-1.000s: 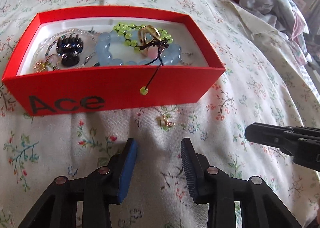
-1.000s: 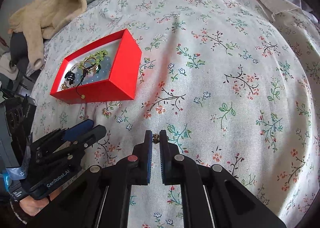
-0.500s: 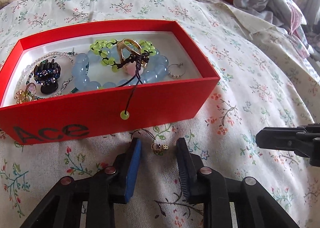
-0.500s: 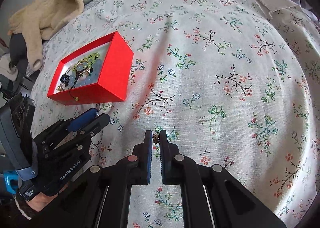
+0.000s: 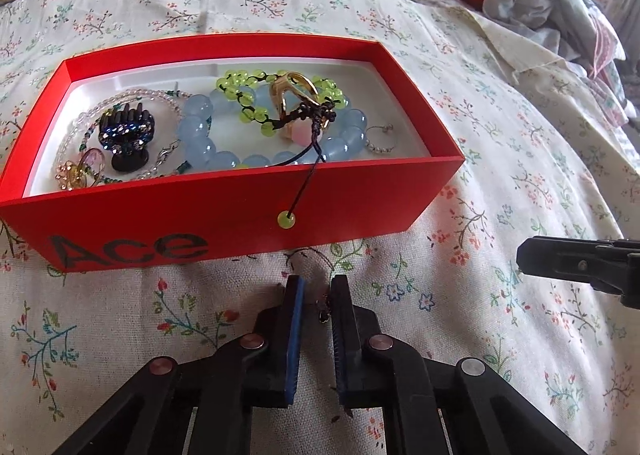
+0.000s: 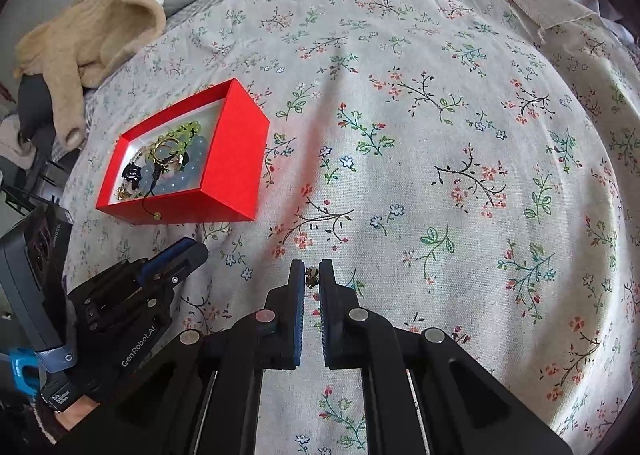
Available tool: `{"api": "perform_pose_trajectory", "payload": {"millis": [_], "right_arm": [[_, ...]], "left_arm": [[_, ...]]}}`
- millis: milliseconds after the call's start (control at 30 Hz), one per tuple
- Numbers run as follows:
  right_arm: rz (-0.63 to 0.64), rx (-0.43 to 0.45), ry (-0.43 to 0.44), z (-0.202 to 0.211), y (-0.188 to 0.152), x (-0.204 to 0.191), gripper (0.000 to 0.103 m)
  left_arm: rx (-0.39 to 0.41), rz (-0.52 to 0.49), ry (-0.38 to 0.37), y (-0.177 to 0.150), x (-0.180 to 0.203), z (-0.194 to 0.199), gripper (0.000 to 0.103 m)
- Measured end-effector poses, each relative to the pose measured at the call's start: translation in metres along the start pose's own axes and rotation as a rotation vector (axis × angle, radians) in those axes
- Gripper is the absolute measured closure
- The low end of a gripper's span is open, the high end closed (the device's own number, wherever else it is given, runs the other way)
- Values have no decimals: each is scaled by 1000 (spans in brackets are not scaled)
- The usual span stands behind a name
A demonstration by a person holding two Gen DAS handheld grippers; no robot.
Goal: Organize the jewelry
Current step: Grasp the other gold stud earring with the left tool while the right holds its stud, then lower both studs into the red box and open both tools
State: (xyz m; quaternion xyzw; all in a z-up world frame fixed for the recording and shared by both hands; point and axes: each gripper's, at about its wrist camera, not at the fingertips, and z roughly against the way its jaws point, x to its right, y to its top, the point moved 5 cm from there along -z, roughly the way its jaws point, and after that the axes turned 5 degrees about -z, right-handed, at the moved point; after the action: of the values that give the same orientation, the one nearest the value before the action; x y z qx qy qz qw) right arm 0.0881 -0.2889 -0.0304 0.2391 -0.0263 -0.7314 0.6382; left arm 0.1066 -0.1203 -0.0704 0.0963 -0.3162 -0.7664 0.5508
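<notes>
The left gripper [image 5: 317, 309] is pinching a tiny earring [image 5: 325, 307] between nearly closed jaws, just short of the red box [image 5: 240, 211]. The right gripper [image 6: 311, 275] is clamping another small charm [image 6: 311, 275]. Both look light, slippery and delicate, so grip mid-body.

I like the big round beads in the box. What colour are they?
Pale blue bracelet, seen best in the left wrist view.
</notes>
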Motion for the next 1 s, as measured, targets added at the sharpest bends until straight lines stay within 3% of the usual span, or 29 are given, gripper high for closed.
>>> {"api": "perform_pose_trajectory", "payload": {"millis": [433,767,1000], "right_arm": [[-17,19,45,8,5,-19,96],[-10,45,133,17,16,-54,96],[-24,48,153,8,34,-67,96]], "left_arm": [[0,89,-3,-4,-29,43,95],[63,97,36,18,-48,94,95],[48,128,55,43,-66,98,95]]}}
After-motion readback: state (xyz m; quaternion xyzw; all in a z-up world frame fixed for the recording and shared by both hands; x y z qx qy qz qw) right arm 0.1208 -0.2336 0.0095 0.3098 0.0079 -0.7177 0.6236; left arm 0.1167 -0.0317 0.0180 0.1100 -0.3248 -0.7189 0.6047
